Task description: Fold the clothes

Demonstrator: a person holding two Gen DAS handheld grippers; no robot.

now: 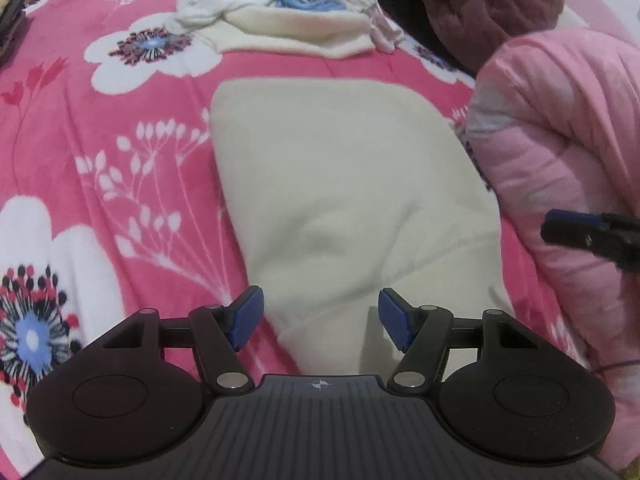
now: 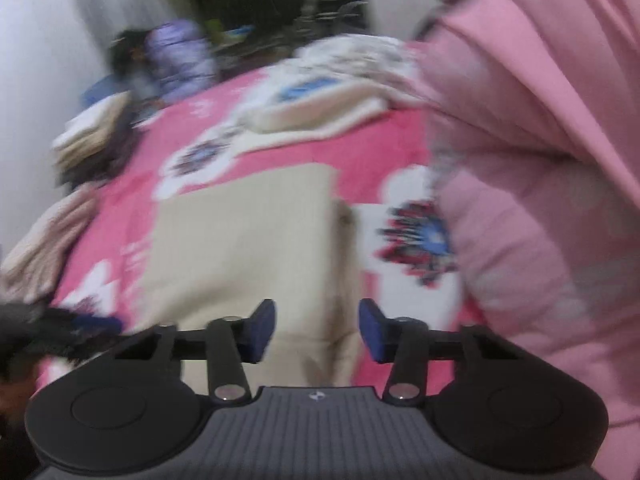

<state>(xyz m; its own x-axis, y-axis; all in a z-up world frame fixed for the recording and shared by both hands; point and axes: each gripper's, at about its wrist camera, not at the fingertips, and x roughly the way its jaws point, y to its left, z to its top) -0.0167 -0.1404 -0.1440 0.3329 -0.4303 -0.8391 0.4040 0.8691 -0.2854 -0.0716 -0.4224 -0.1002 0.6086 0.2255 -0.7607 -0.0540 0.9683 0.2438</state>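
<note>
Cream folded garment point(image 1: 344, 184) lies flat mid-frame on the pink floral blanket point(image 1: 100, 128); left gripper point(image 1: 321, 317) spread over its near edge, holding nothing; right gripper point(image 2: 317, 330) likewise spread, empty; pink padded jacket point(image 1: 560, 140) at right; unfolded pile point(image 1: 288, 12) top centre.

cream garment point(image 1: 344, 184), pink floral blanket point(image 1: 100, 152)

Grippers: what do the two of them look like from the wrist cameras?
Both match. The left gripper and right gripper each have a black ribbed body with a small round crosshair mark, two round black discs, silver pivot pins, black linkage arms and blue ridged finger pads.
</note>
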